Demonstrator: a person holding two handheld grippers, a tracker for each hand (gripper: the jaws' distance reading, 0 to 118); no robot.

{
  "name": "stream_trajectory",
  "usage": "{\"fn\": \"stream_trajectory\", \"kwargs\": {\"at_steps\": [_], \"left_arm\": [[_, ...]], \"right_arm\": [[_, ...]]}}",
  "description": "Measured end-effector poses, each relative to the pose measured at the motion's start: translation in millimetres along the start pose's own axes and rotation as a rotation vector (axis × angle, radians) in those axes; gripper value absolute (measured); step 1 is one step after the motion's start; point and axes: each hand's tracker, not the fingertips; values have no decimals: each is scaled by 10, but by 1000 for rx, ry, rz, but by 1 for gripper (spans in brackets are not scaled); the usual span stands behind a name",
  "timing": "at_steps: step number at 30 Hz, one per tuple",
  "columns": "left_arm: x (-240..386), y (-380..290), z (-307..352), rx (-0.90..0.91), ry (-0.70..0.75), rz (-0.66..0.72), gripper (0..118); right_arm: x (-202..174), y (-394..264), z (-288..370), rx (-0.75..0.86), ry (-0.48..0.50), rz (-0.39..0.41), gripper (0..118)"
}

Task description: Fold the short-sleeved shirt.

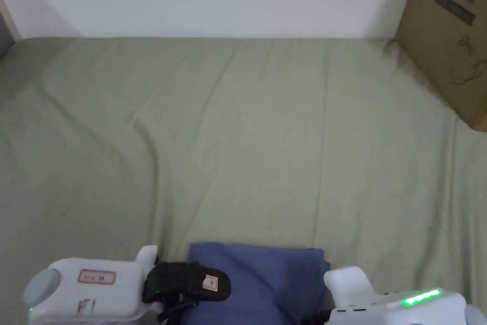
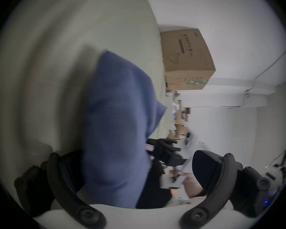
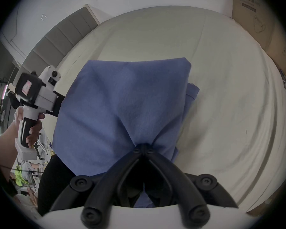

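Observation:
The blue short-sleeved shirt (image 1: 266,278) lies folded into a rectangle at the near edge of the green sheet. In the right gripper view my right gripper (image 3: 143,147) is shut on the shirt's (image 3: 122,103) near edge, and the cloth puckers at the jaw tips. My left gripper (image 2: 134,174) is open, its jaws wide apart. The shirt (image 2: 119,120) hangs between them, resting against one jaw. In the head view the left gripper (image 1: 190,288) sits at the shirt's left edge, and the right gripper's white body (image 1: 375,300) sits at the shirt's right edge.
The green sheet (image 1: 247,140) stretches wrinkled toward a white wall. A cardboard box (image 1: 452,40) stands at the far right corner. A hand (image 3: 31,130) holds the left gripper's handle. Beyond the bed's edge lies a cluttered room.

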Motion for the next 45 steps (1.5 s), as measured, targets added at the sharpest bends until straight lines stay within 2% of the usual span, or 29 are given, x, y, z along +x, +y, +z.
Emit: {"fn": "stream_trajectory", "kwargs": {"at_steps": [2,6,8,9,10,11,12,13,14,15,21,24,26,31,37,41,44,45], "left_arm": [[-1,-6,-234,-74,-10,31,118],[134,-37,-392,-113,118,-80,118],[200,-54,-410,-125,155,-103,112],[202,-45,-371,-90,201,-107,93],[259,-89,-359,-63,263,-146,50],[343,-139,-352,-28,360,-229,20],[385,-185,-364,10,532,-336,20],[373,-225,-380,9,509,-329,20],[376,-244,-384,-8,429,-261,20],[410,-244,-389,-3,428,-251,20],[724,-316,-374,6,494,-325,20],[986,-392,-198,23,587,-429,20],[1097,-413,97,20,646,-458,20],[1152,-354,1140,75,962,-479,20],[937,22,2469,136,1348,-538,20],[653,259,2953,114,1482,-469,20],[478,392,3217,104,1567,-409,21],[436,426,3281,90,1603,-416,22]], "right_arm": [[8,-16,-10,7,2,4,0],[84,-57,7,29,39,-31,0],[137,-71,2,40,59,-56,0],[153,-83,8,46,66,-66,0],[158,-96,27,52,69,-74,0],[154,-126,64,71,68,-86,0],[140,-161,105,98,64,-97,0],[137,-212,169,152,122,-120,0],[129,-264,224,174,117,-132,0],[117,-308,253,165,90,-125,0],[94,-426,551,188,30,-120,0],[87,-434,647,194,-1,-115,0],[58,-434,689,210,-12,-112,0],[-100,-357,659,202,2,-112,0],[-437,-225,516,167,6,-36,0],[-659,-108,439,129,-7,26,0],[-812,-51,509,198,-73,64,0],[-856,-23,547,220,-68,84,0]]}}
